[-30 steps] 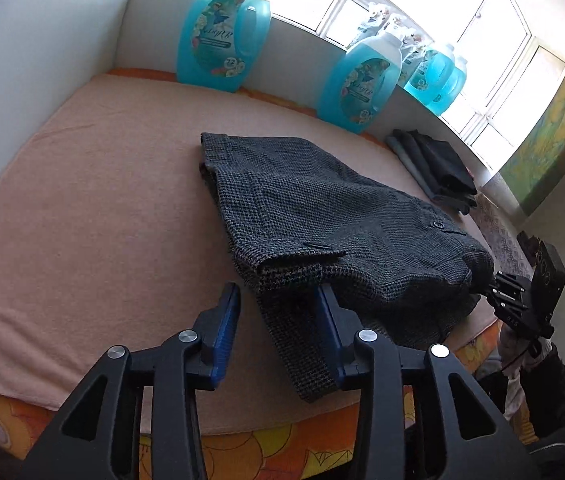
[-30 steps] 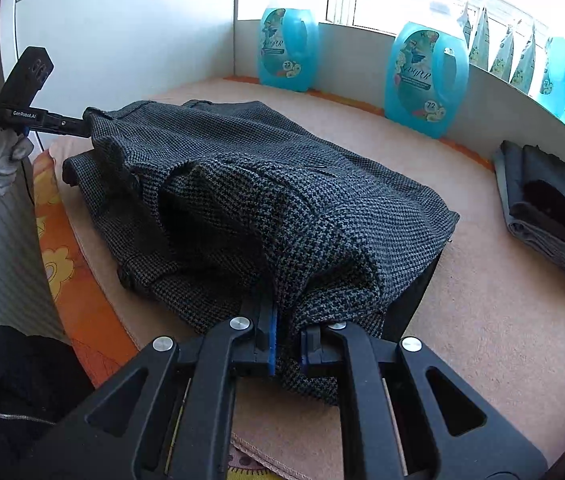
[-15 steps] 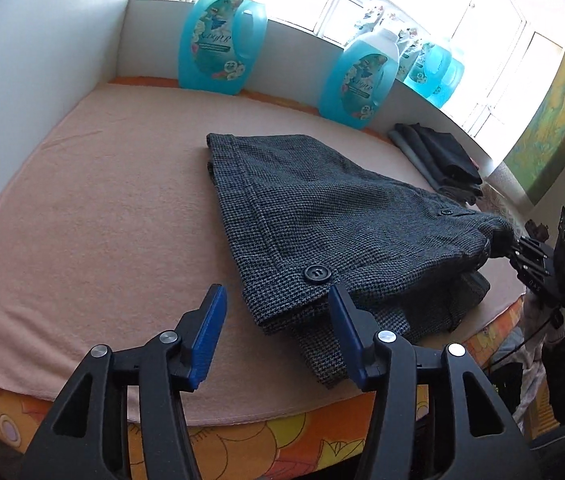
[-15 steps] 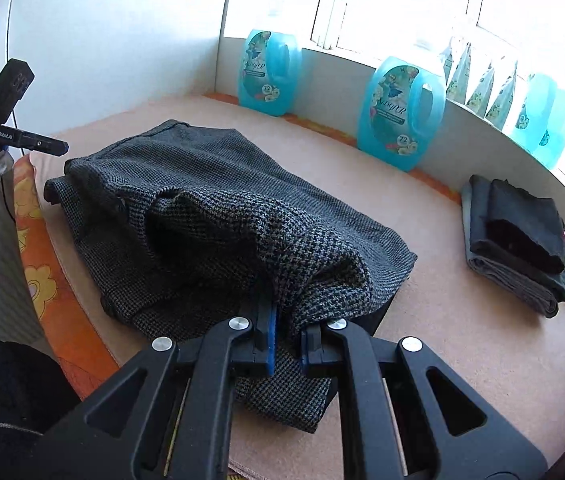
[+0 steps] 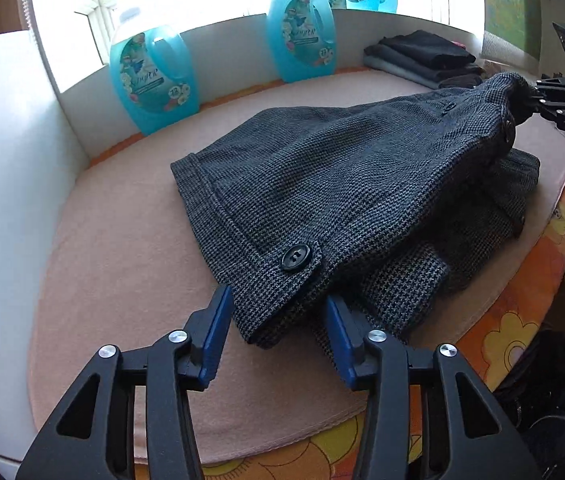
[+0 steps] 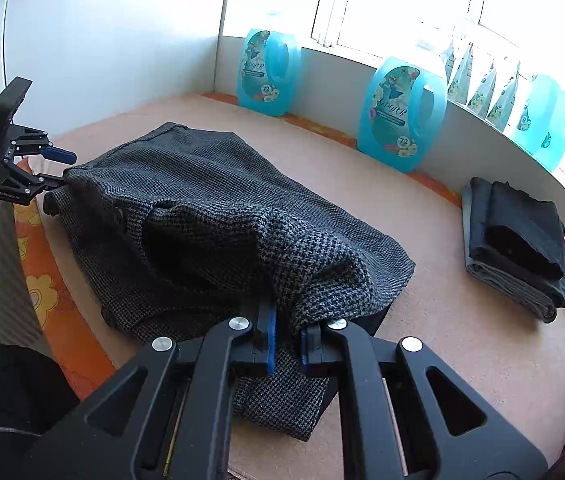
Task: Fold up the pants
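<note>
Dark grey houndstooth pants (image 5: 342,184) lie partly folded on a peach-covered table (image 5: 122,240). My left gripper (image 5: 276,308) straddles the near waistband corner, just below its black button (image 5: 296,258). Its jaws are closing with the fabric between the blue pads, which do not visibly press on it. My right gripper (image 6: 286,320) is shut on the opposite end of the pants (image 6: 210,192) and holds that end raised off the table. In the left wrist view the right gripper (image 5: 528,98) appears at the far right, and in the right wrist view the left gripper (image 6: 67,168) at the far left.
Blue detergent bottles (image 5: 150,84) (image 6: 400,116) stand along the white back wall under the window. A stack of folded dark clothes (image 6: 518,240) sits at the table's back right. An orange flowered cloth (image 5: 502,332) hangs over the table's front edge.
My left gripper rolled and came in over the buttoned waistband corner, its jaws widening and then narrowing. The right gripper lifted its end of the pants a little.
</note>
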